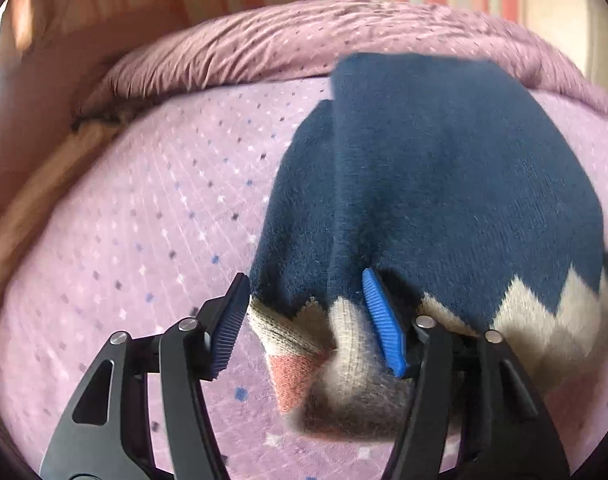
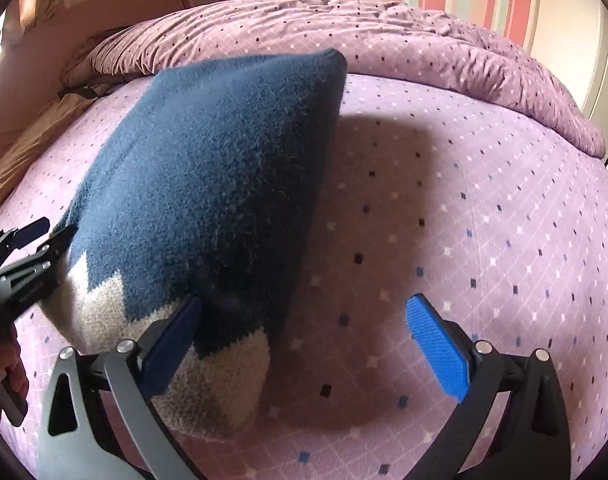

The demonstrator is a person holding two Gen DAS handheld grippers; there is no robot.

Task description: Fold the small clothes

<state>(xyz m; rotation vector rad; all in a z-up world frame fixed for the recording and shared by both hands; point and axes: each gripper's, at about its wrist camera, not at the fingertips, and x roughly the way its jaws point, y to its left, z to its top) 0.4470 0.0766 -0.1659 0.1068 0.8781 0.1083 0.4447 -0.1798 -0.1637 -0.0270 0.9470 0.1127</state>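
Navy knit sweater with cream zigzag band (image 1: 443,184), centre-right of frame, on lilac dotted bedspread (image 1: 152,208); soft, floppy, light. Left gripper (image 1: 307,320) and right gripper (image 2: 304,340) both spread; best pinched at hem corners

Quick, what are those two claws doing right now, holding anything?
Left gripper: open, the sweater edge lying between its fingers, not pinched.
Right gripper: open, holding nothing, beside the sweater.

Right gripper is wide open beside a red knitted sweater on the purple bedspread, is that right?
Not quite: the sweater is navy blue with a cream zigzag band, not red, as the right wrist view shows. The rest holds: the right gripper is wide open beside it on the purple bedspread.
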